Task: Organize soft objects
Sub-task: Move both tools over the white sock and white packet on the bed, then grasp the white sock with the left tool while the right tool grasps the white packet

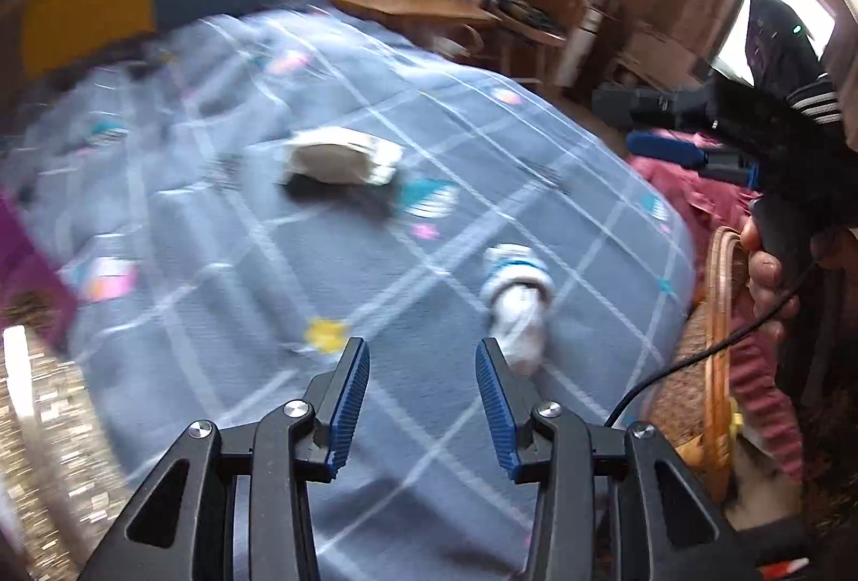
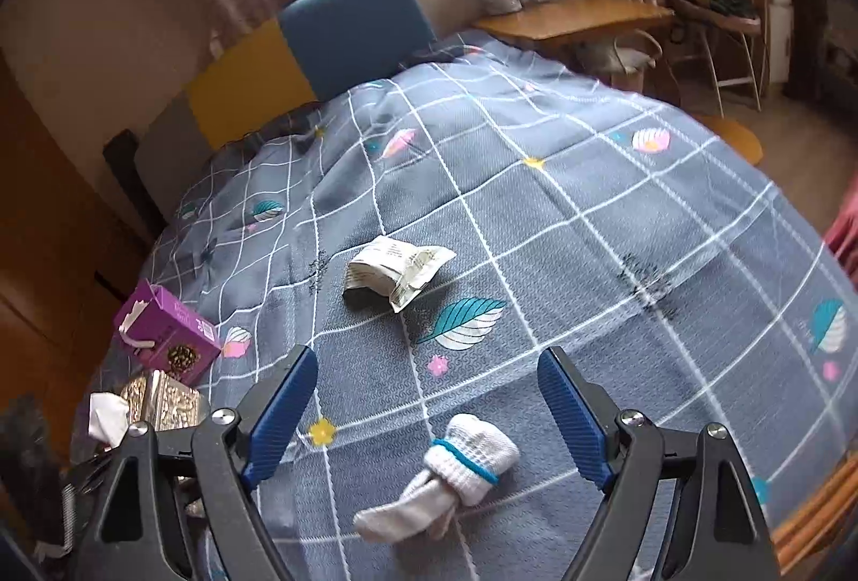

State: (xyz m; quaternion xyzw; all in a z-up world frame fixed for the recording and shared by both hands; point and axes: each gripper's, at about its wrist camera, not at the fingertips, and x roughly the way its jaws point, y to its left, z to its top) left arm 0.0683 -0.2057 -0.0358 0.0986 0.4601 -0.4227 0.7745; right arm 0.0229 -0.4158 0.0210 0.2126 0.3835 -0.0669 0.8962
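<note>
right gripper (image 2: 423, 425), black frame with blue ribbed pads: jaws spread wide, nothing held. the rolled white sock bundle with a blue-edged cuff (image 2: 450, 479) lies on the bed just ahead of and below the tips, between the two fingers in the right wrist view, a little right of centre. not touching either pad.

sock's long axis runs diagonally: folded cuff end far-right, loose toe end near-left. so it sits skewed across the jaw opening, neither square across it nor in line with it. judgement: a straight drop and close would catch the thick cuff part; a small wrist turn would square the pads to it.

left gripper (image 1: 423, 398), same build: jaws about half open, empty. in its view the same sock (image 1: 515, 302) lies ahead and to the right of the right pad, outside the gap. view is motion-blurred. the right gripper is the nearer and better lined up, by my reading.

farther out, mid-bed: crumpled white paper-like packet with dark print (image 2: 397, 272), over something dark beneath it. print is there but too small to read.

all on a grey-blue quilt with white grid lines and leaf and flower motifs (image 2: 590, 232).

near-left edge of the bed: purple cardboard box with a pine-cone picture (image 2: 169, 334), pale lettering on its side, not legible. beside it a silver embossed metal tissue box (image 2: 161, 401) with white tissue poking out.

right of the bed: woven wicker basket with a wooden hoop rim (image 1: 721, 366), a likely place for soft things, though that is a guess.

no brand name readable anywhere.
</note>
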